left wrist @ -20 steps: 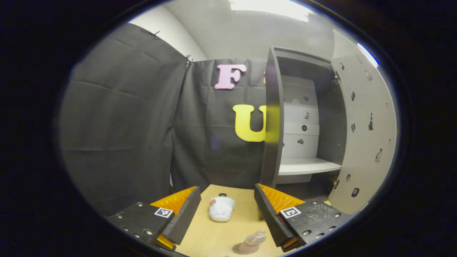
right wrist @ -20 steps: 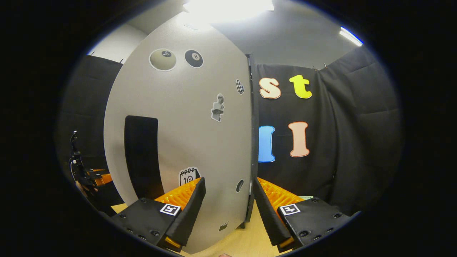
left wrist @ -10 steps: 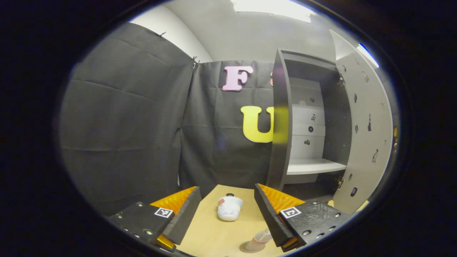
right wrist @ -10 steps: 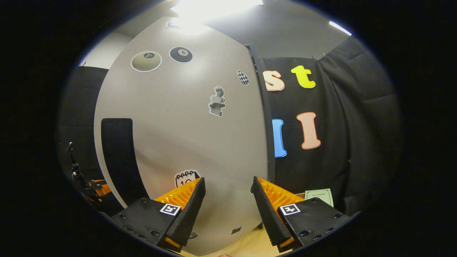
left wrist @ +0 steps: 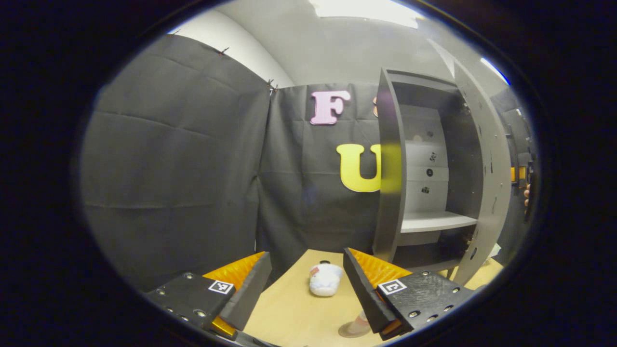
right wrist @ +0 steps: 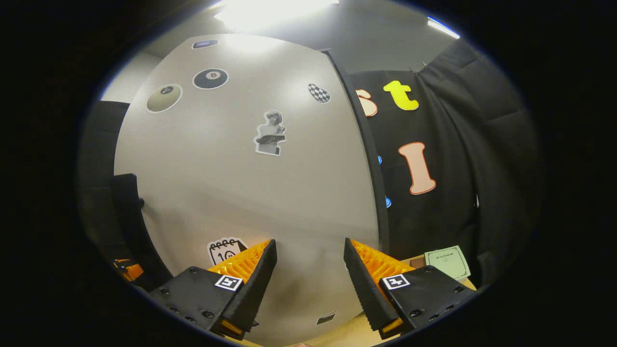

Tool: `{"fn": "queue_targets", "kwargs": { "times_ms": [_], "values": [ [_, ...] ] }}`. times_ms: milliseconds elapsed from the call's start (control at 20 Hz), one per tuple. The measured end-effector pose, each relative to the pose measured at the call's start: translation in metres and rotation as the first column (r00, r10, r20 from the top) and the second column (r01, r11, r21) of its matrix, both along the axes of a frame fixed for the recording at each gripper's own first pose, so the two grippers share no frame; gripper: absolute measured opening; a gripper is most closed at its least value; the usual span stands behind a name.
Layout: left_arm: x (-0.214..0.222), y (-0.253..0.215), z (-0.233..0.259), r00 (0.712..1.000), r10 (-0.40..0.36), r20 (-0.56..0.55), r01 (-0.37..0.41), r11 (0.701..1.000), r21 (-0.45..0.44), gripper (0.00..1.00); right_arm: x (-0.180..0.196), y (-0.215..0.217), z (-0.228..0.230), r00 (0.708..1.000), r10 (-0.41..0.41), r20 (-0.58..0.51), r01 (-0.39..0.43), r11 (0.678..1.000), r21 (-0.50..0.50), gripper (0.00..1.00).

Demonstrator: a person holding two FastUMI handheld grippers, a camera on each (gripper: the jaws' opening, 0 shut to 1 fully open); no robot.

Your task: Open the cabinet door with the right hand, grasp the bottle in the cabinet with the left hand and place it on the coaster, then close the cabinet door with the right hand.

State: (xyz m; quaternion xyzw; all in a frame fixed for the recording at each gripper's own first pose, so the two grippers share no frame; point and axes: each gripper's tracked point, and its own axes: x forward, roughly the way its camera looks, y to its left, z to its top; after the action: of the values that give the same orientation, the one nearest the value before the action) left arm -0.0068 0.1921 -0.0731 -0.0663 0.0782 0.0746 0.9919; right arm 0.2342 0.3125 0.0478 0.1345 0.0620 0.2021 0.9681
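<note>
Swinging the cabinet door (right wrist: 250,183) further shut over the last second, I keep my right gripper (right wrist: 308,270) spread against its face. The bottle (left wrist: 357,326) already stands on the coaster (left wrist: 351,331) below my spread left gripper (left wrist: 306,284).

left gripper (left wrist: 304,284): two wedge-shaped fingers, each on a flat block
left gripper blocks: round screw heads along the edges; a small square black-and-white marker on each
finger inner faces: ribbed
right gripper (right wrist: 308,274): same build, ribbed wedge fingers, square marker on each block, screws at the block corners
person: fingertips (left wrist: 527,195) at the right edge of the left gripper view
</note>
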Motion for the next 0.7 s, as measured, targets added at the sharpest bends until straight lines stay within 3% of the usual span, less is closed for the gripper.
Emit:
{"fn": "queue_targets", "kwargs": {
  "times_ms": [100, 400, 700],
  "values": [
    [-0.004, 0.009, -0.001, 1.0, 0.02, 0.001, -0.02, 1.0, -0.002, 0.93, -0.001, 0.002, -0.003, 1.0, 0.015, -0.017, -0.014, 1.0, 0.024, 0.9],
    [-0.018, 0.038, -0.011, 0.997, 0.082, -0.01, -0.082, 0.997, -0.005, 0.89, -0.003, -0.002, 0.001, 1.0, -0.013, 0.017, 0.012, 1.0, 0.028, 0.91],
    [-0.022, 0.041, -0.011, 0.995, 0.094, -0.019, -0.095, 0.995, -0.01, 0.89, -0.011, -0.005, 0.006, 0.996, -0.061, 0.065, 0.063, 0.998, -0.027, 0.91]
  ]
}}
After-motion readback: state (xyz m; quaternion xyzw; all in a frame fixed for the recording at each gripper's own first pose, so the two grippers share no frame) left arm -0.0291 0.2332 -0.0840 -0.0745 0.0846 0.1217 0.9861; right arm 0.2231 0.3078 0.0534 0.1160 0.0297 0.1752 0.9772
